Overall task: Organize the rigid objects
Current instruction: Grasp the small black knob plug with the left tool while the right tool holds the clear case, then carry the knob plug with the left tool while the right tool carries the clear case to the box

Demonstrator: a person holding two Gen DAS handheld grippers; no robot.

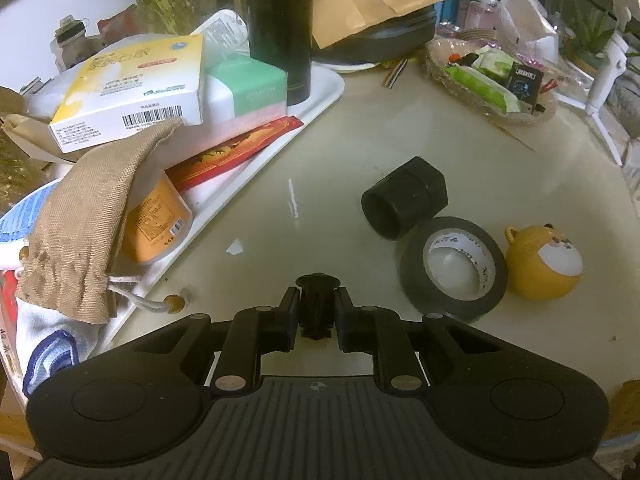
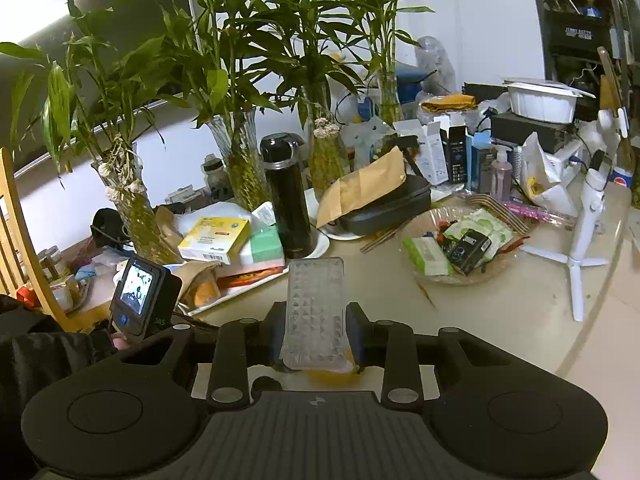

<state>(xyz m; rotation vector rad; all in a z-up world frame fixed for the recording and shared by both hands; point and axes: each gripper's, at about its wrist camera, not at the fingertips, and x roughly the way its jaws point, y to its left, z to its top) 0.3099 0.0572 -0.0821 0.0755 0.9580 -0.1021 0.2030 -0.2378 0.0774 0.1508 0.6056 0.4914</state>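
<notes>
My left gripper (image 1: 316, 304) is shut on a small black plastic peg (image 1: 317, 300) held upright just above the table. To its right lie a black hexagonal cup (image 1: 404, 198) on its side, a roll of black tape (image 1: 454, 266) and a yellow bear-faced ball (image 1: 544, 260). My right gripper (image 2: 316, 332) is shut on a clear faceted plastic case (image 2: 314, 316), held upright above the table, with something yellow (image 2: 328, 374) just below it.
A white tray (image 1: 316, 104) at the left holds boxes, a black flask (image 1: 280, 28), a burlap pouch (image 1: 88, 216) and an orange tub. A glass bowl (image 2: 460, 276) of packets, a white tripod (image 2: 580, 256), vases of bamboo and clutter stand at the back.
</notes>
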